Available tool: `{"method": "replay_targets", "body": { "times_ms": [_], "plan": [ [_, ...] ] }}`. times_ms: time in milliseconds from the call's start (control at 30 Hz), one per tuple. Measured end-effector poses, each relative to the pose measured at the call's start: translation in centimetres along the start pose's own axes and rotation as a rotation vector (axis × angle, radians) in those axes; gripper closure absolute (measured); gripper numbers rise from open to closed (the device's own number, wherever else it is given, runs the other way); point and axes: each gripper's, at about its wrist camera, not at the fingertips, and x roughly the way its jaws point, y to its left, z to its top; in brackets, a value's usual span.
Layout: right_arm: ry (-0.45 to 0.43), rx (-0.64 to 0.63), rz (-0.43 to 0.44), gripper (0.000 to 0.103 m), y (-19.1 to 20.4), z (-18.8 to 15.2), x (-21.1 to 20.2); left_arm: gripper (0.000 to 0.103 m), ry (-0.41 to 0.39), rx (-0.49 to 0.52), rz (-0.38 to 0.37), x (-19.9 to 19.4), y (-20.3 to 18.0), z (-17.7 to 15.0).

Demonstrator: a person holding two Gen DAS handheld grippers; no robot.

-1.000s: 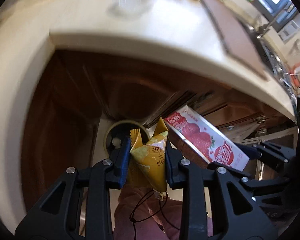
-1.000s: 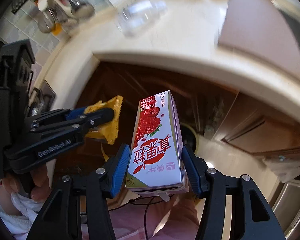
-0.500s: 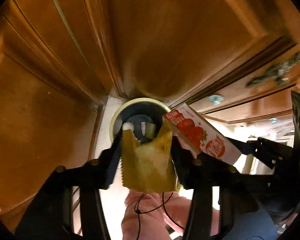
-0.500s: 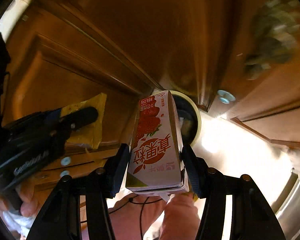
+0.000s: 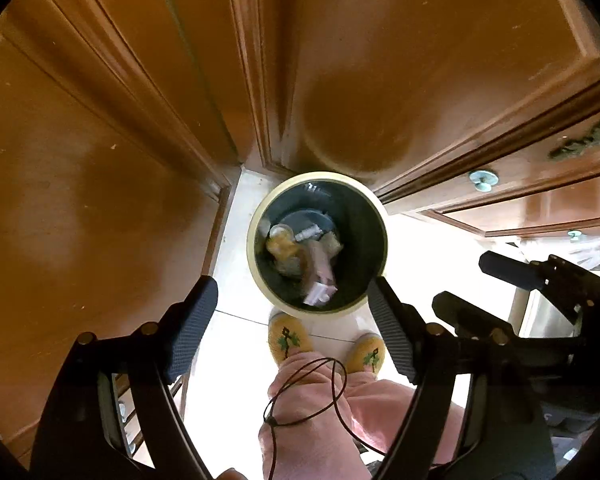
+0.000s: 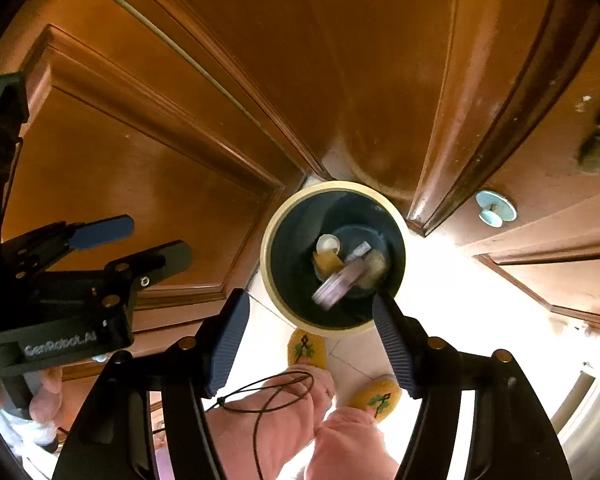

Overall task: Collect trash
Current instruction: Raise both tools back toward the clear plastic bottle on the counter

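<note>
Looked down onto glossy brown wooden cabinet doors (image 5: 100, 160) that met in a corner above a pale tiled floor (image 5: 236, 280).

At the left, seen from the left wrist: found the left gripper (image 5: 290, 292) with black arms and ribbed dark blue pads, jaws spread wide and opening, nothing between them. Showed up too at the left edge of the right wrist view (image 6: 156, 238), gripped by a hand (image 6: 44, 400).

In the middle, on the floor in the corner: saw a round dark bin with a cream rim (image 5: 256, 216) directly below both tools. Held the trash at its bottom: a crumpled yellow snack wrapper (image 5: 280, 246) to the left, and just beside it a pink and white drink carton (image 5: 320, 276), blurred and tilted. Just below the bin: made out two yellow slippers (image 5: 288, 338) and pink trousers (image 5: 312, 400).

To the right: found the right gripper (image 6: 310, 304), jaws moderately wide and opening, empty, framing the bin. Farther right, spotted a pale blue round knob (image 5: 482, 180) on a cabinet door.
</note>
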Motion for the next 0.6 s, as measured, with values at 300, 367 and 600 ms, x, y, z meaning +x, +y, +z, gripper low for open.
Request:
{"method": "replay_targets", "body": {
  "times_ms": [300, 367, 600],
  "plan": [
    [-0.018, 0.016, -0.004, 0.038, 0.7, -1.3, -7.0, 0.028, -0.036, 0.01, -0.014, -7.7, -1.4, -0.3],
    [-0.019, 0.017, -0.001, 0.038, 1.1, -1.6, -9.2, 0.028, -0.048, 0.019, -0.019, -10.4, -1.9, -0.3],
    [-0.089, -0.014, -0.01, 0.038, 3.7, -2.4, -19.4, 0.028, -0.128, 0.065, -0.022, -19.9, -3.9, 0.1]
  ]
}}
